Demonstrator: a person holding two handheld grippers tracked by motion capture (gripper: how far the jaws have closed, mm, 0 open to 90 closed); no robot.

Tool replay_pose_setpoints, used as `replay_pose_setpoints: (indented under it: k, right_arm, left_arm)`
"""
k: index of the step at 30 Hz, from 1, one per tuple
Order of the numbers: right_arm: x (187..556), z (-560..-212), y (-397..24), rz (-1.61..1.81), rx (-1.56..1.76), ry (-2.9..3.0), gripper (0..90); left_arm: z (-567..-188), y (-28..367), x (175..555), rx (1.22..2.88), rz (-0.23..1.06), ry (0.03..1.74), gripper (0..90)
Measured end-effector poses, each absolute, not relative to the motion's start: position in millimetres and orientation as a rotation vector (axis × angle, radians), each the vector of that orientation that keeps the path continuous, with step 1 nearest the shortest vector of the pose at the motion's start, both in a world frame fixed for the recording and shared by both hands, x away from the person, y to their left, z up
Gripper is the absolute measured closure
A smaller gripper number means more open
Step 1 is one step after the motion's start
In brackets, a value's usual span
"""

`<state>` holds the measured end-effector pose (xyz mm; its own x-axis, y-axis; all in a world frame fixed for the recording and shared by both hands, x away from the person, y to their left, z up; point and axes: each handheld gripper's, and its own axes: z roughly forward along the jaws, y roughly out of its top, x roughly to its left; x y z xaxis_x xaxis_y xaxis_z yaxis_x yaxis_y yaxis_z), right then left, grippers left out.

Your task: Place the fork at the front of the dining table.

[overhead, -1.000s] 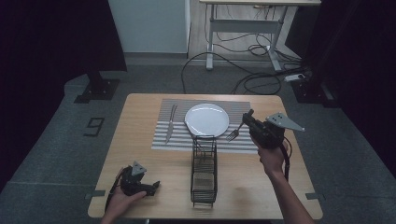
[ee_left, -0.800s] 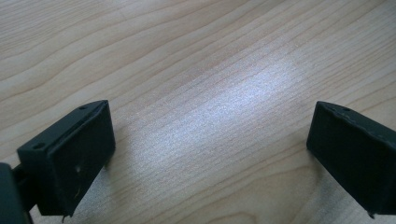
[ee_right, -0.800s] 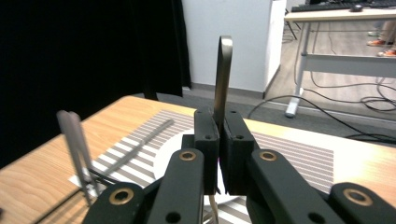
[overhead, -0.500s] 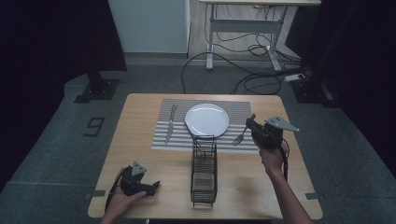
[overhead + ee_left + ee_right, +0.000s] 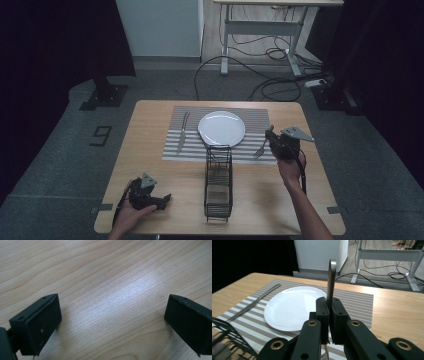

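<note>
1. Since the earlier frame your right tool (image 5: 270, 141) has sunk toward the placemat (image 5: 190, 150) at right of centre, carrying the fork (image 5: 260, 148) — jaws clamped on its handle.
2. Fork tines point down-left toward the mat's right strip, just right of the plate (image 5: 221, 128); its long axis is tilted.
3. Your left tool (image 5: 161, 199) rests wide and empty on the surface (image 5: 320, 200), lower left.
4. Mind the wire rack (image 5: 218, 182) — it stands just left of the fork; the knife (image 5: 182, 131) lies well apart.

Dim surroundings — overhead glare on table (image 5: 130, 290), seemingly.
</note>
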<state>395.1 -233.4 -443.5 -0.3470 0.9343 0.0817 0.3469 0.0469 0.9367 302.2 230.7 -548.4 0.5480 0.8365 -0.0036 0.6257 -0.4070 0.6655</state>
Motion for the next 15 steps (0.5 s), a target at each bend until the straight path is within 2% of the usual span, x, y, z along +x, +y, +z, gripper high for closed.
replay_pose_setpoints:
  k: [15]
  right_arm:
    - [409.8, -460.0, -224.7, 1.225, 1.286, 1.753, 85.9]
  left_arm:
    - [-548.4, 230.7, 302.1, 2.166, 0.442, 1.173, 0.9]
